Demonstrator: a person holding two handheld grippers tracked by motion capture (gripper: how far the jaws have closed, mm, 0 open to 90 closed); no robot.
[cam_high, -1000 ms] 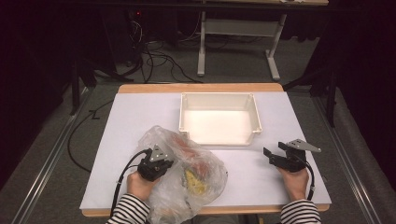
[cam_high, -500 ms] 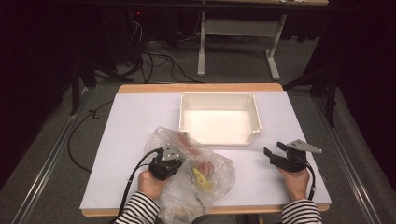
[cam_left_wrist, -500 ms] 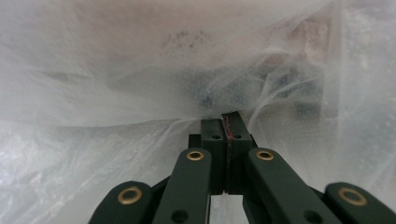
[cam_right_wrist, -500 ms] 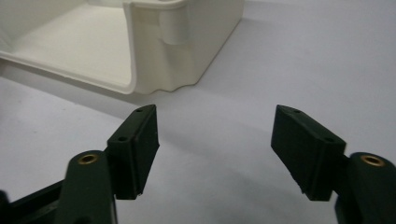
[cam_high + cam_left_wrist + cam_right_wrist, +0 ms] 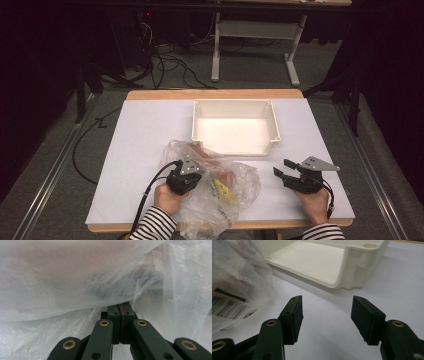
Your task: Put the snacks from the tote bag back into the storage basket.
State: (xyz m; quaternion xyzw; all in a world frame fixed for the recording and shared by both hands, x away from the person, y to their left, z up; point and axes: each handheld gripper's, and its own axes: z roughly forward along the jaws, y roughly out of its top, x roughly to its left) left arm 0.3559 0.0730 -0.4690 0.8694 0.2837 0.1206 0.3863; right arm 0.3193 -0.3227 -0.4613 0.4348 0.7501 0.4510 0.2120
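A crumpled clear plastic bag with red and yellow items inside lies at the table's front middle. My left gripper is shut on a fold of its film. In the left gripper view the jaws meet with the thin film pinched between them. My right gripper hovers open just right of the bag, pointing left. Its jaws have just been closing a little, with nothing between them. The bag's edge with a barcode label lies to their left.
An empty white tray stands at the back middle of the white table, and its near corner is just beyond my right gripper. Bare tabletop lies right of the tray. Cables and table legs sit on the floor behind.
My left gripper has slid to the right, dragging the bag with it. The right gripper has stayed almost in place.
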